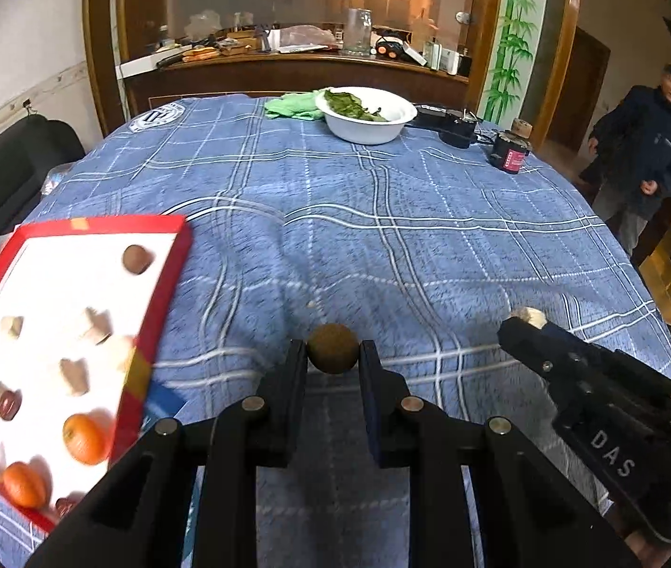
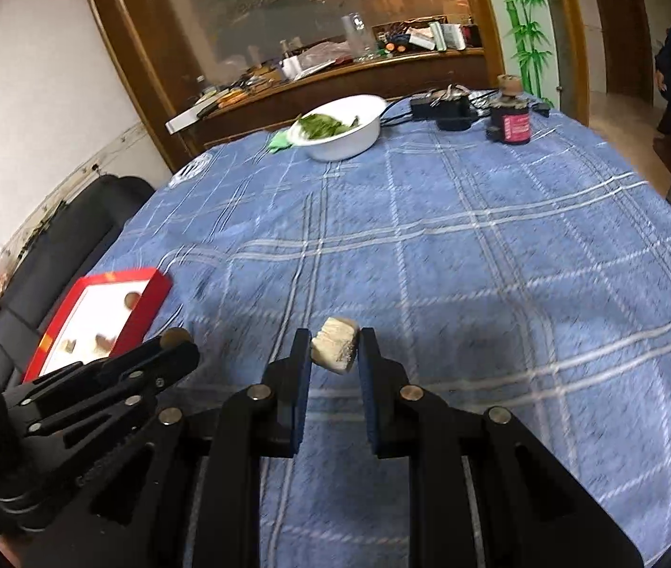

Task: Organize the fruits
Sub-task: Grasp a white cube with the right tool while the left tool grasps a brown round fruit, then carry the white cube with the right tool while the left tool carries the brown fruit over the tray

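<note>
The left gripper (image 1: 333, 355) reaches forward above the worktop, its two fingers (image 1: 288, 378) drawn in and clamped on a small round brown fruit (image 1: 333, 348) at the tips. The right gripper (image 2: 334, 348) is level with it on the right side, pointing the same way, its fingers (image 2: 373, 369) pressed against a pale cut chunk (image 2: 334, 343). In the left wrist view, the right gripper shows side-on.
</note>
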`<state>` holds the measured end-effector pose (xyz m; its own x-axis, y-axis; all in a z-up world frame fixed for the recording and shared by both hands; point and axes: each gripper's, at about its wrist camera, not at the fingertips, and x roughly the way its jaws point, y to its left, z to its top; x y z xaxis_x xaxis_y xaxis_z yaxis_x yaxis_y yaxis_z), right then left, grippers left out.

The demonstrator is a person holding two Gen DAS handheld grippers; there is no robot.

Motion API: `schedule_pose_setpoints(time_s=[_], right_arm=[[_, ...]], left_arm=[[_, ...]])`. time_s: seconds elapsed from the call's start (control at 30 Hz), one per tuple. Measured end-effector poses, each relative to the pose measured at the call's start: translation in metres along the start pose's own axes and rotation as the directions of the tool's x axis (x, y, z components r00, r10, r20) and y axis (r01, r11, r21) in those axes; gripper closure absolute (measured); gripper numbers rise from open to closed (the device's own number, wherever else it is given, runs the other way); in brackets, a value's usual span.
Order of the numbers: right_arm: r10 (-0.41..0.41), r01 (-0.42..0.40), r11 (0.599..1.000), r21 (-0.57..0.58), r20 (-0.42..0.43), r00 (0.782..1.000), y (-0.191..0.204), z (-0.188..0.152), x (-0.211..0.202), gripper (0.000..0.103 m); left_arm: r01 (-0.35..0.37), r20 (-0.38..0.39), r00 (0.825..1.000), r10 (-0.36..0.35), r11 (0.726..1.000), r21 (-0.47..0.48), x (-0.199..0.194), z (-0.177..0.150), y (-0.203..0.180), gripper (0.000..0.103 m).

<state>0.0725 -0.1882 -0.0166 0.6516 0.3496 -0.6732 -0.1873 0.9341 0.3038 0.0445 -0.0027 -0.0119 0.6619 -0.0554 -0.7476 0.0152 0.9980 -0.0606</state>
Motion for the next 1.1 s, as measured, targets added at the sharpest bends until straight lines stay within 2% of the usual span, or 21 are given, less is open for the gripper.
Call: schedule_pose_setpoints(time_s=[0.33,0.77,1.1], right_arm=[[0.017,-0.017,0.999,-0.041,-0.013,1.000,0.035,-0.024,-0.004,0.082],[0.052,-0.051,0.996,-0.074,0.001,0.999,0.052,-0.028,-0.014,0.082],[0.108,-0.107,0.985,-0.135,0.001,0.994,0.081,-0.028,-0.016,0.082]], left_arm=[[-0.038,0.031,0.999,0.039,0.999,-0.036,-0.018,-0.009,0.020,0.082],[-0.090,0.056,0.994,0.094,0.994,-0.067,-0.036,-0.020,0.033,0.082],[-0.137,0.067,0.987,0.145,0.984,-0.112,-0.049,-0.024,0.056,0.082]])
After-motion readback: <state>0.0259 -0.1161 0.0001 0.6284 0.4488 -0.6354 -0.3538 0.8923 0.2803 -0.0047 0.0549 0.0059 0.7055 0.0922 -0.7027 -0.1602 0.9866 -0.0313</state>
